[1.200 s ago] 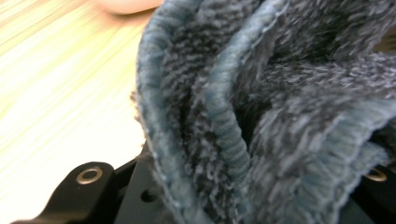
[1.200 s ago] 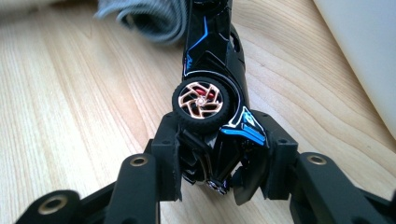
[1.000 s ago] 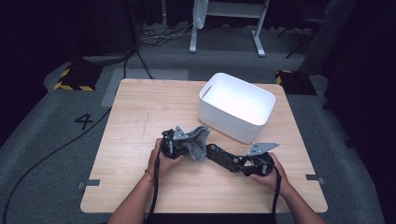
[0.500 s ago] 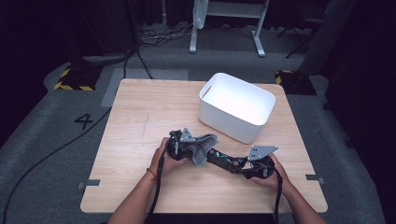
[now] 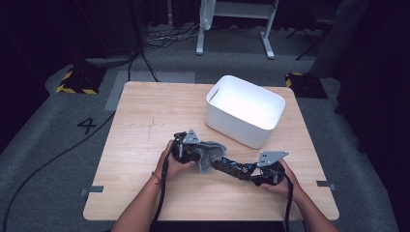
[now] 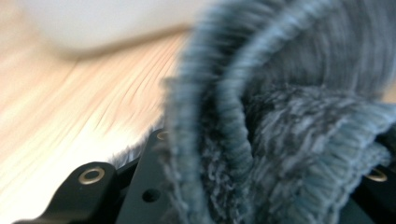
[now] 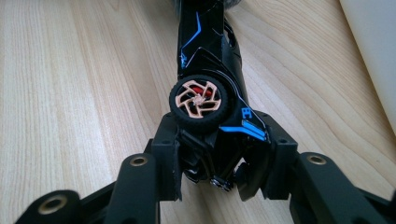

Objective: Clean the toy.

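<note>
Right gripper (image 7: 219,179): its two black jaws are clamped on one end of a black toy car with blue trim and a copper-spoked wheel (image 7: 210,93); the car lies on its side between the jaws, wheel facing the camera, its body running away over the wood.

Toy car, from above: the black toy car (image 5: 233,167) lies low over the near-middle of the light wooden table (image 5: 145,121), pointing from the right gripper (image 5: 251,173) towards the cloth (whether it rests on the wood or hangs just above it cannot be told).

Left gripper (image 5: 189,150): it grips a blue-grey ribbed knitted cloth (image 5: 209,153), which bunches around its jaws; in the left gripper view the cloth (image 6: 280,140) crowds right up to the lens, folded and blurred, with black jaw parts showing beneath it.

Cloth and car: the far end of the car meets the cloth, apparently touching it or tucked into its folds.

Hands: the person's left hand (image 5: 175,164) wraps its gripper from below; the right hand (image 5: 278,181) holds its gripper at the near right part of the table.

White bin: a white rectangular plastic bin (image 5: 244,116) stands on the far right part of the table, near the cloth but apart from it, its inside bare white.
</note>
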`<state>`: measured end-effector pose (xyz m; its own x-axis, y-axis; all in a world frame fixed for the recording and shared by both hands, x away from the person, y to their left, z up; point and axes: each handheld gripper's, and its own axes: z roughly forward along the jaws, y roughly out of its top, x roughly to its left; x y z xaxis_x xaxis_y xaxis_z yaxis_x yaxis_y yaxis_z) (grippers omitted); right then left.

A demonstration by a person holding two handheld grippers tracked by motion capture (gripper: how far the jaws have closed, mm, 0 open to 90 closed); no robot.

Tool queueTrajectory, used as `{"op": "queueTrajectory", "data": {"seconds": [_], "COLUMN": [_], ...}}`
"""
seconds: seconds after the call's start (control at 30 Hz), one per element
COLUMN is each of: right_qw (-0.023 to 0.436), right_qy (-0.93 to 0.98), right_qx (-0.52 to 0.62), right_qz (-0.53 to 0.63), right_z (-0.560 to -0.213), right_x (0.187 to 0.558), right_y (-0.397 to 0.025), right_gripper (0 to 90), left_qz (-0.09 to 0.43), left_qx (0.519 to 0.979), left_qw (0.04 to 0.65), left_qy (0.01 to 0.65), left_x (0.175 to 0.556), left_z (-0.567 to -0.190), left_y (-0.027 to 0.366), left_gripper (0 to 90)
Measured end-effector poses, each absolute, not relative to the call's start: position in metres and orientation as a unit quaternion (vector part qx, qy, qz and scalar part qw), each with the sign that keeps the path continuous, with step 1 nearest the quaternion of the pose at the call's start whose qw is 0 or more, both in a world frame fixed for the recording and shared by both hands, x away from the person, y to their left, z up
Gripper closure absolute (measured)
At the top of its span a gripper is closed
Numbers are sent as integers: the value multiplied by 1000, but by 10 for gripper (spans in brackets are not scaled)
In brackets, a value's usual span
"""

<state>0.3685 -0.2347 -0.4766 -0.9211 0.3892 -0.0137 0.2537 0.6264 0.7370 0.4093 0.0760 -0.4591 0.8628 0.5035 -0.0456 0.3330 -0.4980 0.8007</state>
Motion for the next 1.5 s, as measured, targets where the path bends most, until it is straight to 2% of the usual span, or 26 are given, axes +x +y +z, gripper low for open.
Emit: {"op": "queueTrajectory", "data": {"seconds": [0.17,0.27,0.47,0.57,0.7,1.13,1.27,1.3,1.5], "right_qw": [90,90,90,88,89,107,100,100,70], "right_qy": [898,898,899,900,898,891,886,885,894], "right_qx": [178,177,174,176,178,206,224,226,222], "right_qz": [392,392,390,390,391,390,394,394,383], "right_z": [-477,-477,-477,-477,-478,-478,-478,-478,-477], "right_x": [368,368,367,367,367,366,370,370,369], "right_y": [-234,-234,-234,-234,-234,-224,-222,-221,-217], "right_gripper": [585,585,584,584,584,585,581,576,364], "left_qz": [66,82,73,74,83,78,78,80,98], "left_qx": [827,842,857,877,890,875,879,879,881], "left_qw": [512,485,431,395,377,414,408,407,396], "left_qy": [221,220,272,265,243,238,233,236,242], "left_x": [404,404,417,414,403,369,365,366,372], "left_z": [-438,-439,-468,-481,-483,-469,-472,-474,-478], "left_y": [71,64,75,78,81,104,94,91,75], "left_gripper": [769,768,771,771,769,757,757,757,754]}}
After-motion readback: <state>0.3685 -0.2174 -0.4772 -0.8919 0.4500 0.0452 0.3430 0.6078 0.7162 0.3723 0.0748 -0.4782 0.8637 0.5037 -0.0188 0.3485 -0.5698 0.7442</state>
